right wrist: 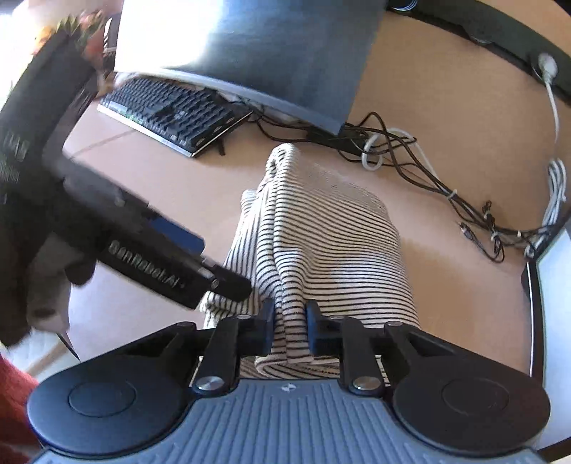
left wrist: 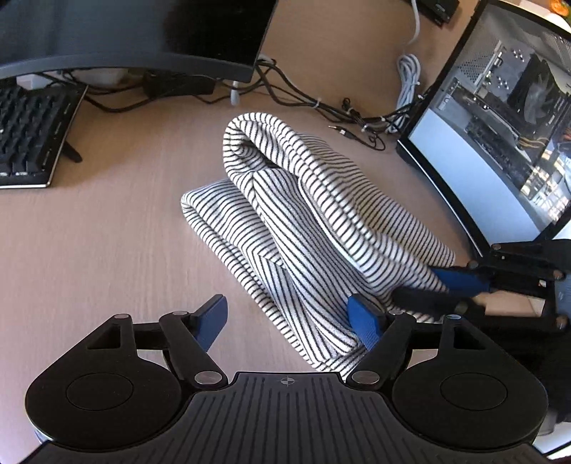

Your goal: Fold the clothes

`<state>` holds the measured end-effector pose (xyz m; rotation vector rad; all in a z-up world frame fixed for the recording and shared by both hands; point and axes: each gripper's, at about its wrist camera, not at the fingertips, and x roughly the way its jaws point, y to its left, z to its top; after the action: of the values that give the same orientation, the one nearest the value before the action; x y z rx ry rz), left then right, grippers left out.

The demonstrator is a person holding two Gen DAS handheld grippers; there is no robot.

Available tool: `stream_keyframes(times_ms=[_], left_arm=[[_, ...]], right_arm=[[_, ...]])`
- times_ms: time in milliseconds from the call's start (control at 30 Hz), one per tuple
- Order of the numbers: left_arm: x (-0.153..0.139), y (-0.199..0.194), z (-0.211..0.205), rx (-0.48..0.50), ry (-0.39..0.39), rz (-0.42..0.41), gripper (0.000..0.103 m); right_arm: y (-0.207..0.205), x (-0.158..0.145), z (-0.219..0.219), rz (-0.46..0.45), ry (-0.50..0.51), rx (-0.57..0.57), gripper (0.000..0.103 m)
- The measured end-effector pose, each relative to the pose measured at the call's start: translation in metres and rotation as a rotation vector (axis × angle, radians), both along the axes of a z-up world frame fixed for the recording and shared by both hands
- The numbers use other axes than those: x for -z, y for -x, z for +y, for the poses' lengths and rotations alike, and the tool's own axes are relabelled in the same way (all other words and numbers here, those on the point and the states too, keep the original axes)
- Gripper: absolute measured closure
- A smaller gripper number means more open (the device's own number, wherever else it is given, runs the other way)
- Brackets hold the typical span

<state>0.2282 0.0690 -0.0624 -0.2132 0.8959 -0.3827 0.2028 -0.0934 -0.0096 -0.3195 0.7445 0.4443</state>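
Right claw point(right wrist: 289, 326) pinches the striped garment's point(right wrist: 321, 228) near edge. Left claw point(left wrist: 289, 321) stands spread, one finger touching the cloth; bare tabletop point(left wrist: 107, 250) lies to its left.

place: office desk | signs: monitor point(left wrist: 135, 32), keyboard point(right wrist: 171, 114), cables point(left wrist: 321, 103)

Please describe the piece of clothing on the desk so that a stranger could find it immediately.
On the wooden desk, between the black keyboard and the glass-sided computer case, lies a bunched garment. Only it is soft, white with thin dark stripes.
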Motion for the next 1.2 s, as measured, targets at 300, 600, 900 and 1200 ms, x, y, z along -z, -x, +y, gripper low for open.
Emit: stream_keyframes(times_ms=[300, 600, 900, 1200], left_arm=[[0.001, -0.002, 0.003, 0.004, 0.014, 0.01, 0.022], [-0.008, 0.005, 0.02, -0.038, 0.04, -0.004, 0.026], [-0.001, 0.007, 0.023, 0.082, 0.268, 0.053, 0.058], [0.005, 0.007, -0.009, 0.185, 0.191, 0.016, 0.05]], right_arm=[[0.014, -0.007, -0.004, -0.014, 0.029, -0.102, 0.055], [0.021, 0.019, 0.012, -0.116, 0.209, -0.145, 0.066], [-0.016, -0.04, -0.055, 0.083, -0.374, 0.08, 0.092], [-0.026, -0.024, -0.02, 0.296, -0.533, -0.017, 0.092]])
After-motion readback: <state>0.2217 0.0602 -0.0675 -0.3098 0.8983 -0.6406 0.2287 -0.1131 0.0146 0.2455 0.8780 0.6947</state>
